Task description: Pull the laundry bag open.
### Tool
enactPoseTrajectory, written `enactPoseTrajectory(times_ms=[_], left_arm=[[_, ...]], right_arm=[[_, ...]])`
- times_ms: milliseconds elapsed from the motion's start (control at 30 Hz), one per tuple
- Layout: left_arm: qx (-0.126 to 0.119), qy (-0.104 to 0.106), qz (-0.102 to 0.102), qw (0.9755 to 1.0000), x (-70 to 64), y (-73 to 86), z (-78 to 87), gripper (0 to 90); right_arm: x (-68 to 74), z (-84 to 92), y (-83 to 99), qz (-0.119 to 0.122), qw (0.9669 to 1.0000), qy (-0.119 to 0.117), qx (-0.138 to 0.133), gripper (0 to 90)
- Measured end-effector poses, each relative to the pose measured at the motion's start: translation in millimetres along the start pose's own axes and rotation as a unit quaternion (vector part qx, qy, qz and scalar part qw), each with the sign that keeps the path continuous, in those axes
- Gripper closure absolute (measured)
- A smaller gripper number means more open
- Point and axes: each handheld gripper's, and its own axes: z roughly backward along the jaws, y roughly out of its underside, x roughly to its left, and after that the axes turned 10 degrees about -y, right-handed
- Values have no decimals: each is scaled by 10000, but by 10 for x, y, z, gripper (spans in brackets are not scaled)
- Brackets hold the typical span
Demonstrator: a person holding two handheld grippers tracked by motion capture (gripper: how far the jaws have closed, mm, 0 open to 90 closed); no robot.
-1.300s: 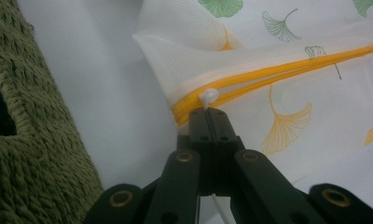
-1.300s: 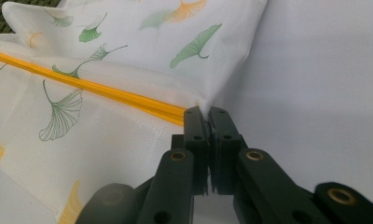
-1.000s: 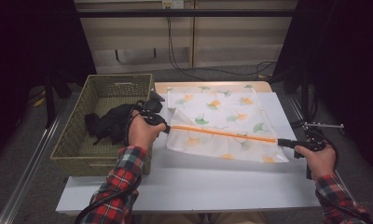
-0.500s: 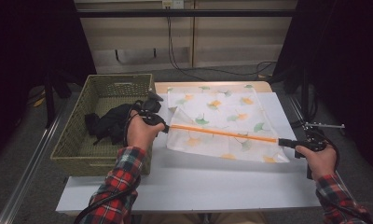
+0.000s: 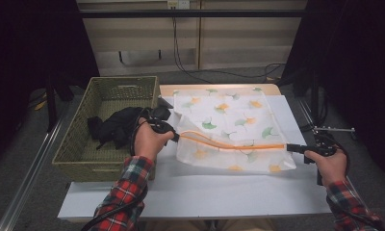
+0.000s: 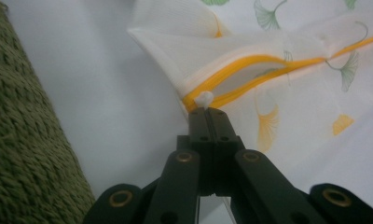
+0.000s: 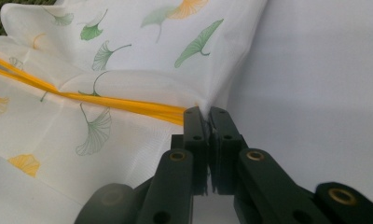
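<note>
I see a white tabletop (image 5: 205, 192) with a pale wooden board showing at its far edge, standing on a grey floor. Behind it runs a beige wall panel with a dark cable hanging down, and black curtains close off both sides of the room. A green woven basket (image 5: 75, 144) sits against the left edge of the tabletop, with a black garment (image 5: 116, 127) bundled inside.

A white mesh laundry bag (image 5: 229, 115) printed with green and orange ginkgo leaves lies spread across the middle of the tabletop, toward the far edge, and its orange zipper (image 5: 238, 146) runs across it near its front edge. My left gripper (image 6: 207, 111) has its fingers pressed together on the zipper's white pull tab at the bag's left end, just beside the basket. My right gripper (image 7: 208, 114) has its fingers clamped on the bag's right corner, where the zipper ends.

Compared with half a second ago, the zipper now shows a gap at its left end, its two orange sides parted there. Both hands sit almost where they were.
</note>
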Motion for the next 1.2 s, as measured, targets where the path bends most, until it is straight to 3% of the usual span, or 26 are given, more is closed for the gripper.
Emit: enactPoseTrajectory(times_ms=[167,400,567,967,1200], left_arm=[[37,-116,-24,9999,-16,3,-8,900],[66,-106,18,9999,-37,25,-77,900],[140,-216,-80,9996,-73,39,-132,900],[160,-211,-74,9996,-112,74,-213,887],[64,-143,-41,9999,-129,72,-235,766]], right_arm=[[-3,1,5,71,10000,53,15,867],[0,-7,18,181,9997,167,50,839],[14,-14,14,280,9993,221,76,806],[76,-42,-12,512,9983,257,-79,586],[116,-92,-23,631,9975,256,-202,456]])
